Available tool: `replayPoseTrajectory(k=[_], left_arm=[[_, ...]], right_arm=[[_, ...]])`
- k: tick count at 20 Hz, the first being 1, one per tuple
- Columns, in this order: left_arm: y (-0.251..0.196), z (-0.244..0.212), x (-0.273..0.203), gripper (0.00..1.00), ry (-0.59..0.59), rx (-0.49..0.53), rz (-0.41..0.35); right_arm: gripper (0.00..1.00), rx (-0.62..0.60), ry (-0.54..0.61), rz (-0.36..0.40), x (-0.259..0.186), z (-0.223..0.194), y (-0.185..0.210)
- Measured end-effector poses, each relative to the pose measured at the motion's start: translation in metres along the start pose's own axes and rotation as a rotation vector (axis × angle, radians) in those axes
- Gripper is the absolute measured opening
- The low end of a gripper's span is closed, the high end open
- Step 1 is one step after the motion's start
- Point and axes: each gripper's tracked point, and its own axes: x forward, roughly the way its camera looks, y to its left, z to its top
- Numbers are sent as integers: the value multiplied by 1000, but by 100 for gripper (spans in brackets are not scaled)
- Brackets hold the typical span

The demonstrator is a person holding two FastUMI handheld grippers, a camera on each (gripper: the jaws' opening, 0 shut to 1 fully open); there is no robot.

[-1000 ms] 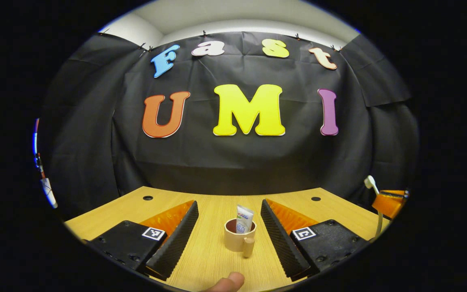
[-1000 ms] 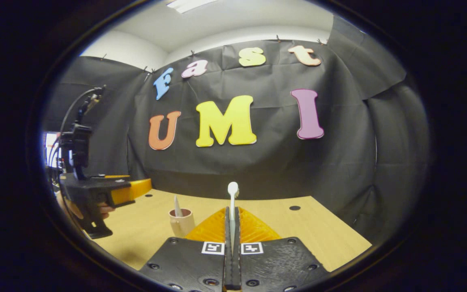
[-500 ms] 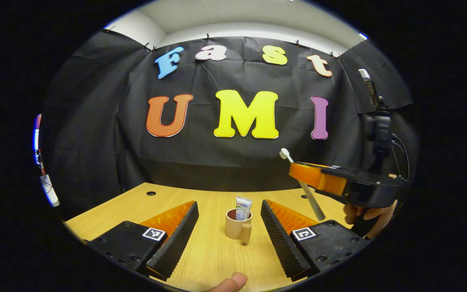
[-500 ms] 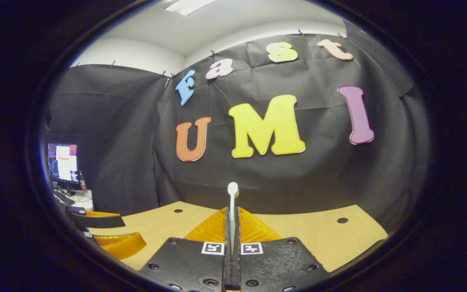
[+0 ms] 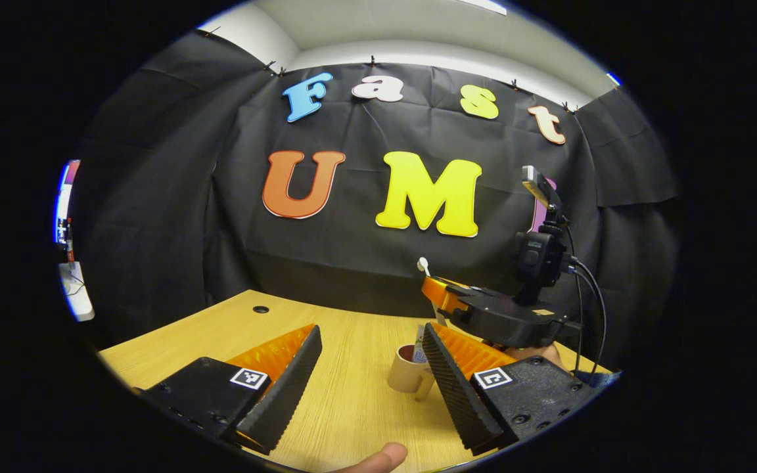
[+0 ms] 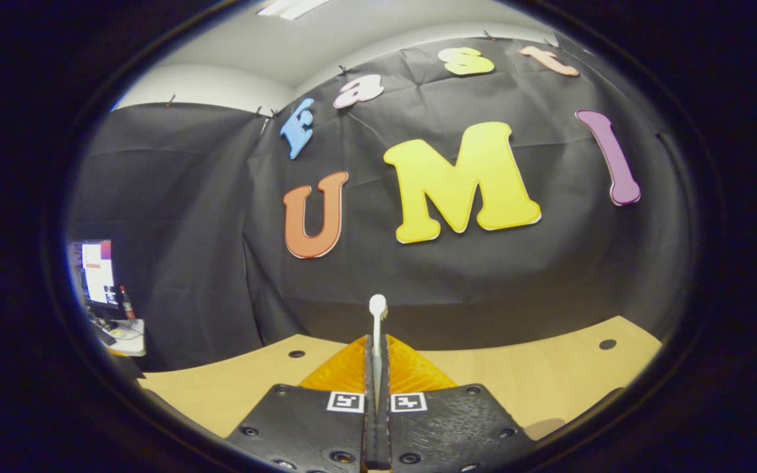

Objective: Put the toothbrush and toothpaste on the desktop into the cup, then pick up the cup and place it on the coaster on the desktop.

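Cup (image 5: 407, 368) on the surface (image 5: 352, 401) holds the toothpaste (image 5: 420, 353). Your right hand-held gripper (image 6: 376, 394), clamped on the toothbrush (image 6: 376, 322), has swung in above it within the last second, so lowering probably follows. Your left hand-held gripper (image 5: 372, 374) is spread wide around the cup.

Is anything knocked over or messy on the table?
Nothing stands out. The cup stands upright on the table with the toothpaste in it, and the right gripper holds the toothbrush above it.
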Motion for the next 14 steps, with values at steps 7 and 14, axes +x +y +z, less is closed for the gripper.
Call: replayPoseTrajectory(k=[7,14], left_arm=[[14,-2,4,98,1,-32,1],[12,-12,9,98,33,-34,-6]], right_arm=[[0,-6,45,-47,32,-27,-3],[5,-25,39,-55,32,-27,-10]])
